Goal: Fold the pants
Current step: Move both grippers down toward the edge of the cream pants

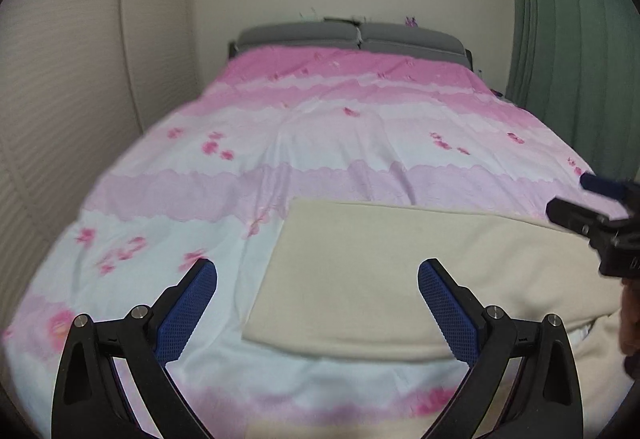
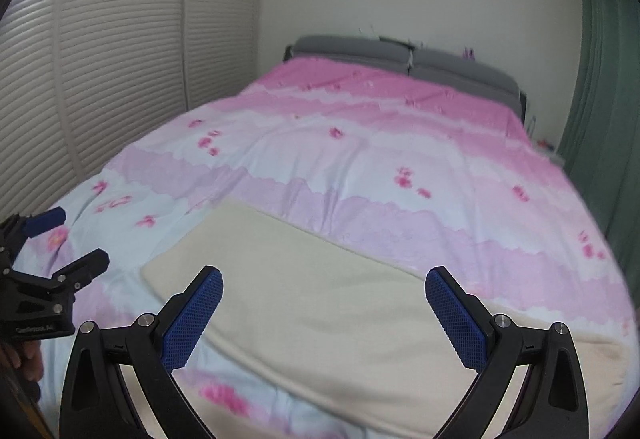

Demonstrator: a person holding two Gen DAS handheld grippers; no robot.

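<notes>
Here, your left gripper is spread wide, its blue pads holding nothing, and it hovers above the near left end of the pants. The pants are cream and lie as a long flat band across the near part of the pink floral bedspread; their left end is squared off, and the cloth runs rightward out of the left wrist view. Your right gripper is likewise parted with nothing between its fingers, poised above the middle of the pants. In the right wrist view the band slants from the lower right up toward the left, its far edge lying flat on the bedspread. Each gripper shows in the other's camera: the right one at the right edge beyond the pants, the left one low at the left edge, just off the pants' left end. Beyond the pants, at the far end of the bedspread, sit grey pillows; a green curtain hangs to the right.
</notes>
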